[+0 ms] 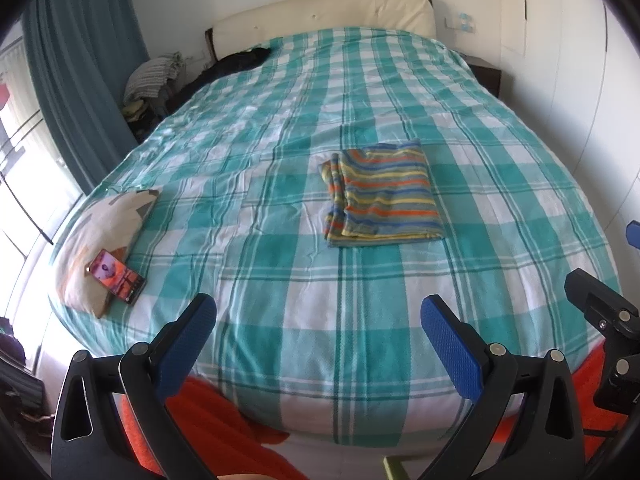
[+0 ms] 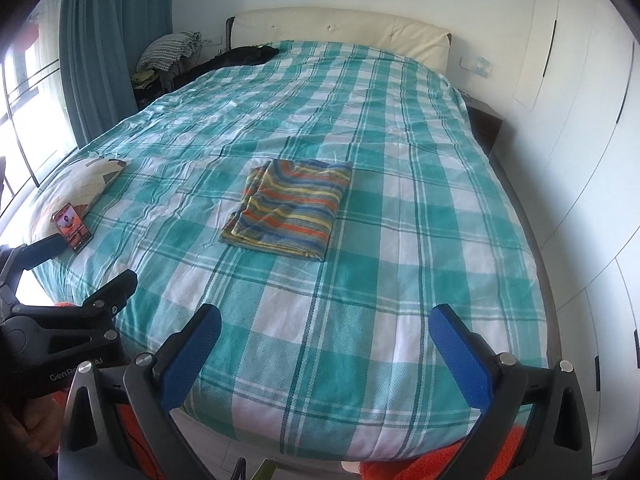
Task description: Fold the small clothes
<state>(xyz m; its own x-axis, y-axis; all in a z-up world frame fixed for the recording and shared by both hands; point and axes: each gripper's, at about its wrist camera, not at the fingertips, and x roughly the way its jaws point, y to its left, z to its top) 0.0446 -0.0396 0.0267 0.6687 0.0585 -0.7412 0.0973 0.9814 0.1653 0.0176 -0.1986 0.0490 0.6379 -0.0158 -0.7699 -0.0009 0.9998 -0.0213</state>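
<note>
A small striped garment (image 1: 382, 194) in orange, yellow, blue and green lies folded flat in a rectangle on the teal-and-white checked bedspread (image 1: 280, 280), near the middle of the bed. It also shows in the right wrist view (image 2: 290, 210). My left gripper (image 1: 318, 320) is open and empty, held back over the foot of the bed, well short of the garment. My right gripper (image 2: 324, 328) is open and empty too, also at the foot of the bed. The right gripper's body shows at the right edge of the left wrist view (image 1: 600, 320), and the left gripper's body shows at the left of the right wrist view (image 2: 60, 320).
A patterned pillow (image 1: 104, 236) with a phone (image 1: 118, 276) on it lies at the bed's left side. Dark clothes (image 1: 236, 62) lie by the cream headboard (image 1: 320, 16). Orange fabric (image 1: 224, 428) is below the grippers. White wardrobe doors (image 2: 580, 160) stand at right, a teal curtain (image 1: 80, 80) at left.
</note>
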